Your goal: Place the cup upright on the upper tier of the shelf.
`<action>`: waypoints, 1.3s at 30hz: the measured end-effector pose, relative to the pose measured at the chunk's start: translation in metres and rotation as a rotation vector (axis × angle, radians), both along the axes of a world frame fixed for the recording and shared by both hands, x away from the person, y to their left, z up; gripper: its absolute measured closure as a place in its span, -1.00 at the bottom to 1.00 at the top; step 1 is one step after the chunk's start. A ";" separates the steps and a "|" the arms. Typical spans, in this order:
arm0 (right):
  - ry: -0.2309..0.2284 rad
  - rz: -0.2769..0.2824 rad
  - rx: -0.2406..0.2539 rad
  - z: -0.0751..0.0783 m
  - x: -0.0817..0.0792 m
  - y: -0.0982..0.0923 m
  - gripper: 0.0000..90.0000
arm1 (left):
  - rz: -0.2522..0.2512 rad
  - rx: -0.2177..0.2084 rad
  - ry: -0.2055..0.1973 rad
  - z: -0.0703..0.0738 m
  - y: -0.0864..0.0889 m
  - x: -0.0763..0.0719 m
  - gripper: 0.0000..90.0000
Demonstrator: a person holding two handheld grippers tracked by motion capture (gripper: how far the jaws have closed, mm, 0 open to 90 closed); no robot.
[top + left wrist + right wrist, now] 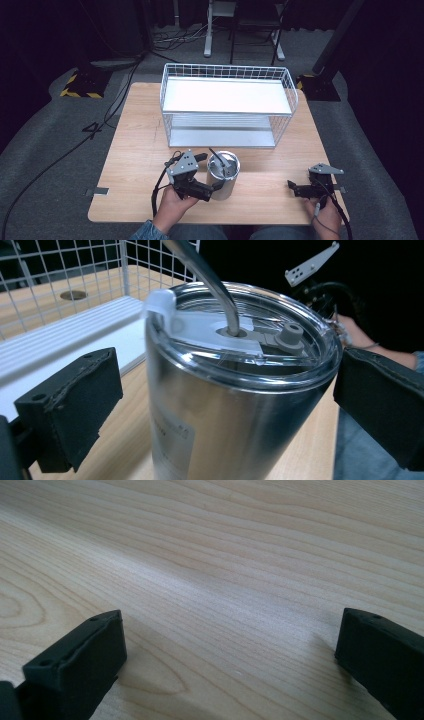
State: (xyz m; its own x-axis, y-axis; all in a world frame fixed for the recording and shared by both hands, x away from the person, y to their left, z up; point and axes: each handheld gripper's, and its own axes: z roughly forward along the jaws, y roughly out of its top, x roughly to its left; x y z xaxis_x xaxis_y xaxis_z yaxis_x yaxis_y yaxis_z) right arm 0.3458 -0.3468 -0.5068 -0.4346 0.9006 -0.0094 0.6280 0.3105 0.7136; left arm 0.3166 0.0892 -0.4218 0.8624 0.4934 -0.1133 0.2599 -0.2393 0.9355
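A: Where is the steel tumbler [225,405] relative to the left gripper [225,405]?
B: Between its 2 spread jaws; a gap shows at the left pad, and I can't tell about the right.
A: Anything in it?
B: A metal straw [210,280] through the clear lid [245,335].
A: And the right gripper [230,650]?
B: Jaws spread over bare table [225,555]. The wire rack [227,105] stands behind the tumbler, with 2 white shelves.

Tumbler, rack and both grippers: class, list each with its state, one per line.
Tumbler: upright on the table, clear lid on, straw through the lid.
Wire rack: upright, both shelves bare.
Left gripper: open, jaws on either side of the tumbler, right one touching its rim.
Right gripper: open, holding nothing, low over the table.
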 end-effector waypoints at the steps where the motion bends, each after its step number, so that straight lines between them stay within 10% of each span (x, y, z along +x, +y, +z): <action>1: 0.000 0.000 0.000 0.000 0.000 0.000 -1.00 | 0.001 0.008 -0.011 -0.003 -0.004 0.000 -1.00; 39: 0.000 -0.015 -0.001 0.000 0.000 0.001 -1.00 | -0.020 0.050 -0.051 -0.028 -0.025 0.007 -0.92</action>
State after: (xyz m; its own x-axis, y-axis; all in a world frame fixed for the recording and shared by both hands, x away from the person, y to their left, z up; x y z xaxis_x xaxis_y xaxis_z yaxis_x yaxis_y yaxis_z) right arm 0.3455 -0.3461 -0.5068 -0.4210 0.9070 -0.0102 0.6323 0.3015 0.7136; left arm 0.3239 0.0643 -0.4493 0.8763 0.4798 -0.0441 0.2064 -0.2912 0.9341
